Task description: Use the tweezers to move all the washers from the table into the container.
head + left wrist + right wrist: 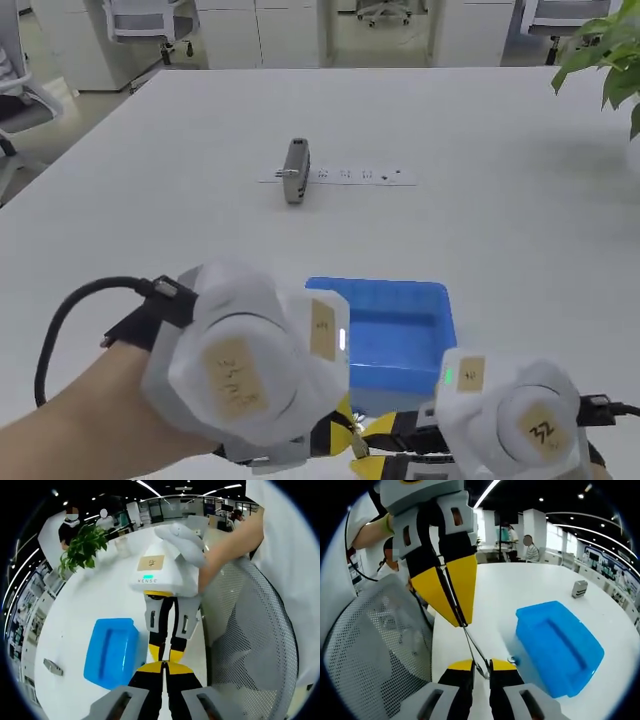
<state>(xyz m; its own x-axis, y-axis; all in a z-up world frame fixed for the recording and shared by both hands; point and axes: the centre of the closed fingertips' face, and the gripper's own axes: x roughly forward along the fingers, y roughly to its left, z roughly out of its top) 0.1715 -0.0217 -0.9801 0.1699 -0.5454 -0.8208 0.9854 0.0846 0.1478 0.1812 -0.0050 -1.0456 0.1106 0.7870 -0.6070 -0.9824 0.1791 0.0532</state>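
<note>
My left gripper [462,622] has its yellow jaws closed tight on the tweezers [474,650]. The thin metal legs run out past its tip and down into my right gripper [481,668]. The right jaws are close together with a small gap, and the end of the tweezers sits in that gap. I cannot tell if they press on it. I think the two grippers meet tip to tip so one can hold the tool steady while the other gets a good hold, because it is so thin.

Just beside the right jaws is the blue container [542,672], on the white table [450,150]. It is near, so each trip should be short. A tiny ring [511,660] lies on the table right by the container's wall. It may be a washer, but it is too small to be sure. I judge the job is near its start: the tweezers must be ready first.

Farther off lies a small grey block [296,170], well apart from the work.
</note>
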